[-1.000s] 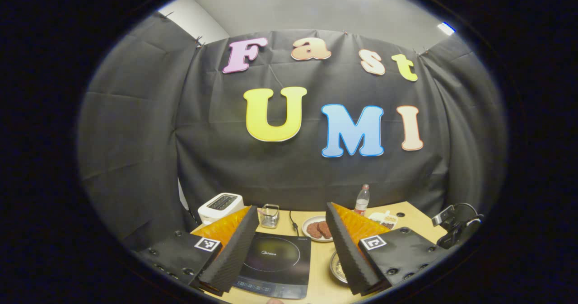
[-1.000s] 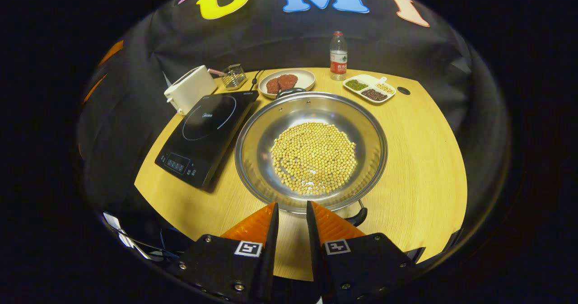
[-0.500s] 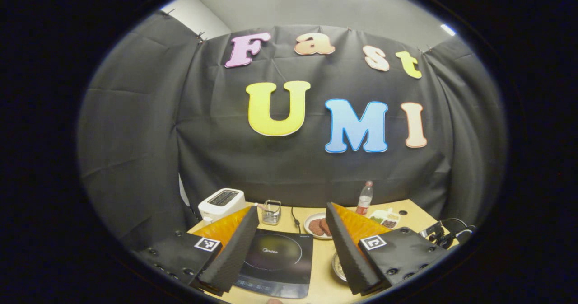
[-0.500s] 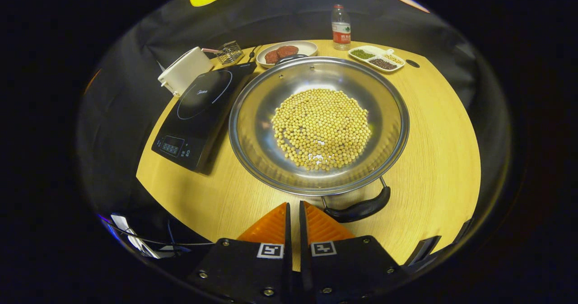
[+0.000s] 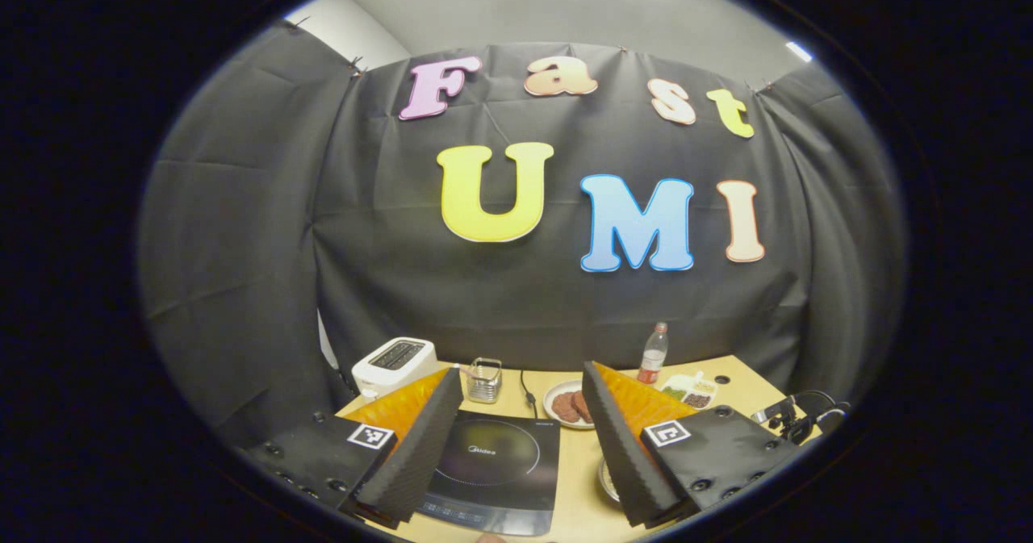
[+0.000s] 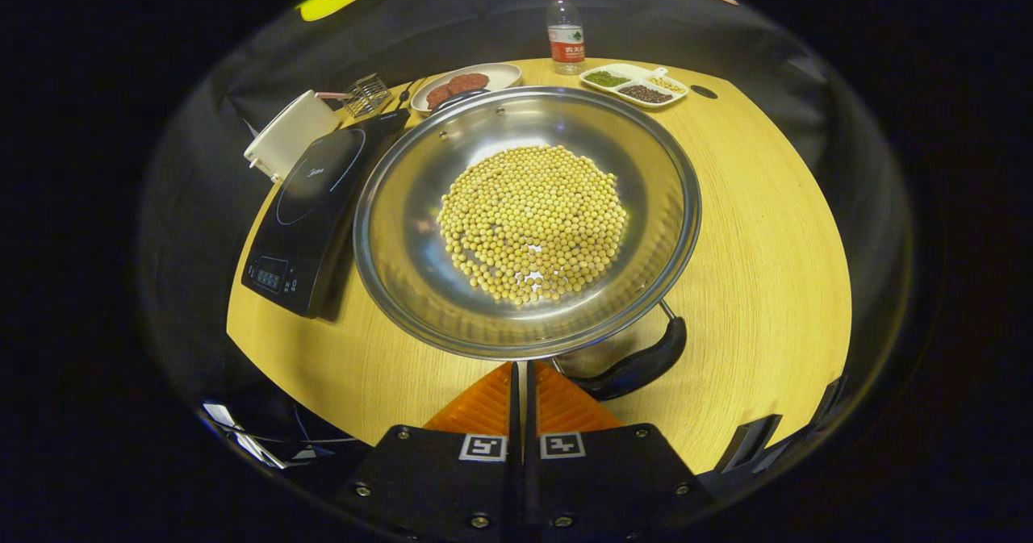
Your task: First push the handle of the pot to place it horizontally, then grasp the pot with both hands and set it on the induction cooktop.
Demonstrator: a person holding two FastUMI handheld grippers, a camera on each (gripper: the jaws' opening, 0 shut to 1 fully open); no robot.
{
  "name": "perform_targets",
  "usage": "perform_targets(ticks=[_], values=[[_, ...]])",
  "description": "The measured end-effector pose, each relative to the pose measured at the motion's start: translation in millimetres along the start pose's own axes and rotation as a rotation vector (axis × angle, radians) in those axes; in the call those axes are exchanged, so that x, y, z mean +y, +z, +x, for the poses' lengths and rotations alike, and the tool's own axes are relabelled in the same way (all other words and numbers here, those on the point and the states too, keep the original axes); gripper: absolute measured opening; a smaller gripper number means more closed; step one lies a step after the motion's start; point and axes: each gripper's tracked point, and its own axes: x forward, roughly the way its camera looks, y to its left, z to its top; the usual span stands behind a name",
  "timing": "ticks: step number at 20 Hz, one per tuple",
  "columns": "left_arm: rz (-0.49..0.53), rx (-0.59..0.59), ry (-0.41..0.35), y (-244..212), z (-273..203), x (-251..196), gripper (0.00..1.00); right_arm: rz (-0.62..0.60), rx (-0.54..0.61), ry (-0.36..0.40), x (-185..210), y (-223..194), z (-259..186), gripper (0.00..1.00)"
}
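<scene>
A wide steel pot (image 6: 403, 204) holding yellow soybeans (image 6: 533, 220) sits on the wooden table (image 6: 767, 228) in the right gripper view. Its near black handle (image 6: 637, 363) points down and to the right; the far handle (image 6: 452, 98) peeks over the back rim. My right gripper (image 6: 523, 365) is shut on nothing, its tips just below the pot's near rim and left of the near handle. The black induction cooktop (image 6: 311, 204) lies directly left of the pot. In the left gripper view my left gripper (image 5: 523, 372) hangs open above the cooktop (image 5: 492, 462), with a sliver of the pot (image 5: 607, 480) beside its right finger.
Behind the cooktop stand a white toaster (image 6: 286, 135) and a small wire basket (image 6: 367, 95). A plate of meat patties (image 6: 464, 87), a water bottle (image 6: 565, 35) and a divided dish of beans (image 6: 637, 87) line the table's back edge.
My right gripper's fingers went from slightly apart to fully shut. It also dropped closer to the pot's near rim, bringing the near handle into view on its right. The left gripper barely moved.
</scene>
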Motion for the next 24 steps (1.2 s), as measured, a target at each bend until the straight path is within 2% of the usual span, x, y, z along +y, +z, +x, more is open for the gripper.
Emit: perform_targets(ticks=[14,24], values=[[0.018,0.031,-0.045,0,0,-5,0.97,0.055,-0.028,-0.146,-80,17,5,0.01],[0.035,0.039,-0.042,-3,3,-13,0.95,0.176,-0.049,-0.171,-127,40,8,0.01]])
